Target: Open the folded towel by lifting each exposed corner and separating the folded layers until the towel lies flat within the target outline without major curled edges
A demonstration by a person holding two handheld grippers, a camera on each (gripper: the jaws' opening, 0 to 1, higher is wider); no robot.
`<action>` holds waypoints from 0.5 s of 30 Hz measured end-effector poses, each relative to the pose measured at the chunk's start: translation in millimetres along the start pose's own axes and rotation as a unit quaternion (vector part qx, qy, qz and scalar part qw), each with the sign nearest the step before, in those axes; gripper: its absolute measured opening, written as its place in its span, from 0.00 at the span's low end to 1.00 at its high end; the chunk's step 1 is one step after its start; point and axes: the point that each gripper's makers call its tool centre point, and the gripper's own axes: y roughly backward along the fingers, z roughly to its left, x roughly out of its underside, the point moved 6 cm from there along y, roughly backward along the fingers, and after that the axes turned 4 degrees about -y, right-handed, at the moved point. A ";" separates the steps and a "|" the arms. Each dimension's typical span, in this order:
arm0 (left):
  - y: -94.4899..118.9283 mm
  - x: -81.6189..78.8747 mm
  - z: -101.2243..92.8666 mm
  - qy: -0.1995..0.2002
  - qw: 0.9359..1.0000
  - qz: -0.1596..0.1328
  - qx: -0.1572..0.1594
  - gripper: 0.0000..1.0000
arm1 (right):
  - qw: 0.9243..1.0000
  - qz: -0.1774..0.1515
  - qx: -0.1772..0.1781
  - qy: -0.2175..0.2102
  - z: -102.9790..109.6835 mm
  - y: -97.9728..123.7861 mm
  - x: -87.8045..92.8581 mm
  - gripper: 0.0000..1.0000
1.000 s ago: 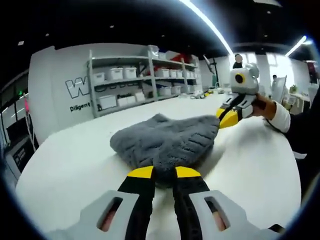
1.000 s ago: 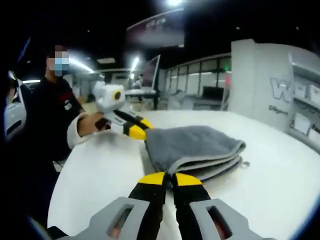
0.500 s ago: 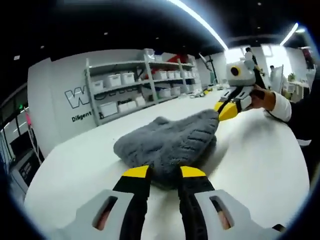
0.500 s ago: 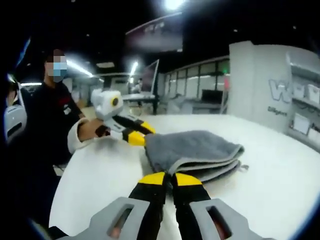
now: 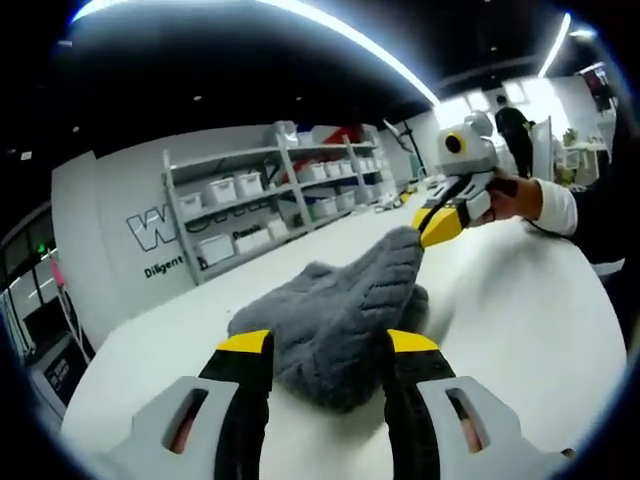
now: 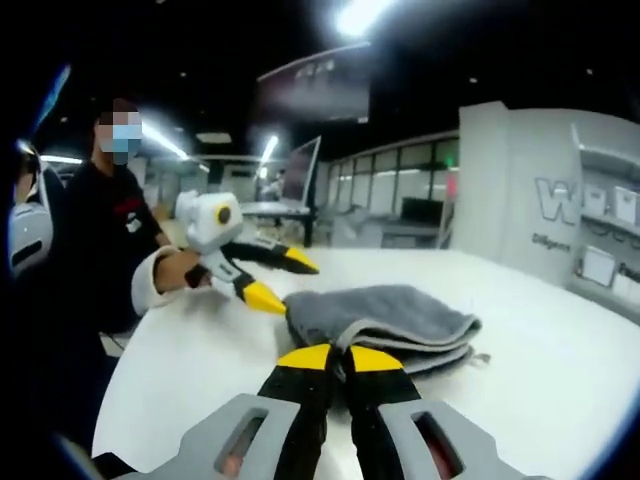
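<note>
Towel [image 5: 340,310] long axis toward right gripper [image 5: 437,226].

Lab-like workspace; bin-laden shelving [image 5: 290,195]; lettered wall [image 5: 150,240]; ceiling strip lights [image 5: 340,40]

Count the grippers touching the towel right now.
1 for certain. The right gripper is shut on the near corner of the towel. The left gripper has its fingers spread open around the opposite edge; contact there is unclear.
</note>
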 end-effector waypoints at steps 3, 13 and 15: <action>-3.3 -1.9 -3.4 0.006 1.000 -0.003 0.008 0.43 | 1.000 -0.003 0.001 0.002 1.0 -0.1 -1.3 0.01; -9.9 -7.1 -8.5 0.002 1.000 -0.010 0.010 0.42 | 0.999 -0.035 0.018 0.019 4.5 -1.5 -11.0 0.01; -11.6 -9.3 -9.5 0.005 1.000 -0.015 0.009 0.42 | 0.999 -0.042 0.019 0.018 6.8 -2.3 -12.3 0.01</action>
